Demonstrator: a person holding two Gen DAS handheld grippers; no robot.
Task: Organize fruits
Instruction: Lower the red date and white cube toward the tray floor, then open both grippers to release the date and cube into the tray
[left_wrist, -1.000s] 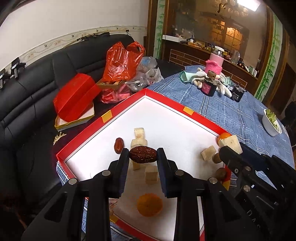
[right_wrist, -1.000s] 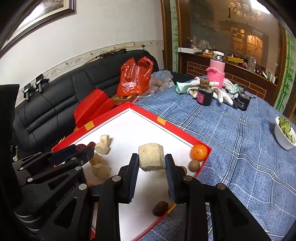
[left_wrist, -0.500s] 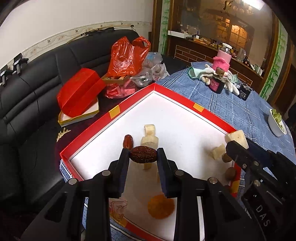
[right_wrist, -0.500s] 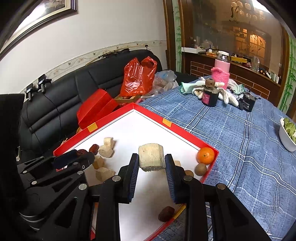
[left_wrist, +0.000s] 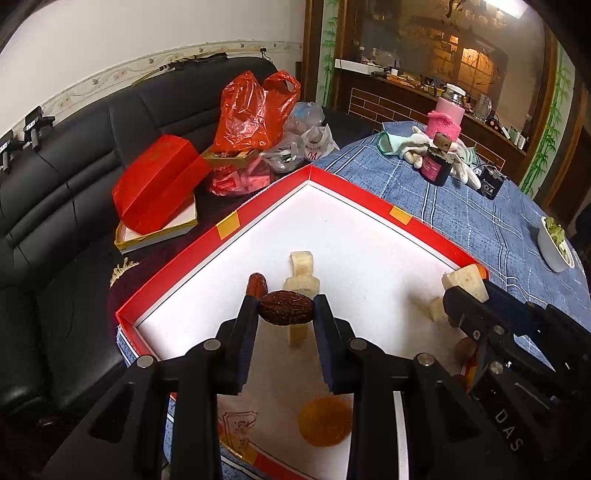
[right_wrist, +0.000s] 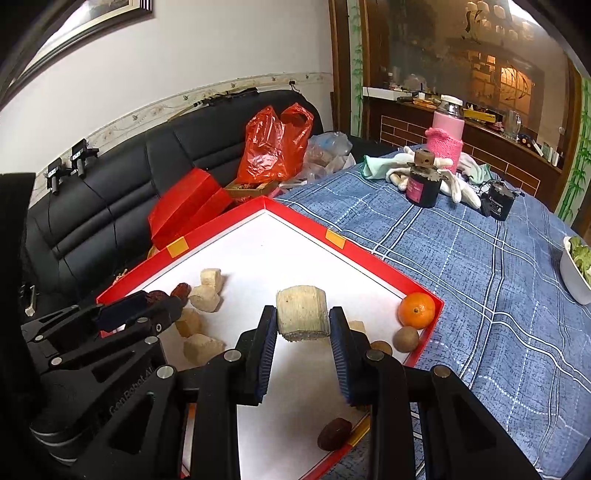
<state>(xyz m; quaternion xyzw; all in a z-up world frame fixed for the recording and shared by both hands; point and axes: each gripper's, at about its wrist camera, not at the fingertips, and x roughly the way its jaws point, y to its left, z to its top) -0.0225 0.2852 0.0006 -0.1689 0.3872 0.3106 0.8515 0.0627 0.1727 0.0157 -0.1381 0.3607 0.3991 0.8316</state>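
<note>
Setting: blue checked tablecloth (right_wrist: 461, 258) covers a table beside a black leather sofa (left_wrist: 74, 184).
Left gripper: the left gripper (left_wrist: 286, 314) is nearest in its own view, fingers closed on a wrinkled dark red date (left_wrist: 286, 312) held above the tray.
Right gripper: the right gripper (right_wrist: 303, 317) is clamped on a pale, fibrous cylinder of cut cane (right_wrist: 303, 312), also lifted over the tray.
Tray: a shallow red-rimmed tray (right_wrist: 369, 254) with a white floor sits below both tools.
Near fruit: a second date (right_wrist: 334, 434) lies by the tray's near edge.
Middle fruit: several pale cane chunks (right_wrist: 207, 295) sit grouped at the tray's left, with another date (right_wrist: 181, 290) touching them.
Right corner: an orange (right_wrist: 416, 310) rests in the tray's right corner, with small brown round fruits (right_wrist: 405, 339) just beside it.
Farther on the table: a dark jar (right_wrist: 423, 184), a pink knitted bottle cover (right_wrist: 445, 144) and a white bowl of greens (right_wrist: 576, 269).
On the sofa: red plastic bag (right_wrist: 273, 144) and a red box (left_wrist: 159, 184).
</note>
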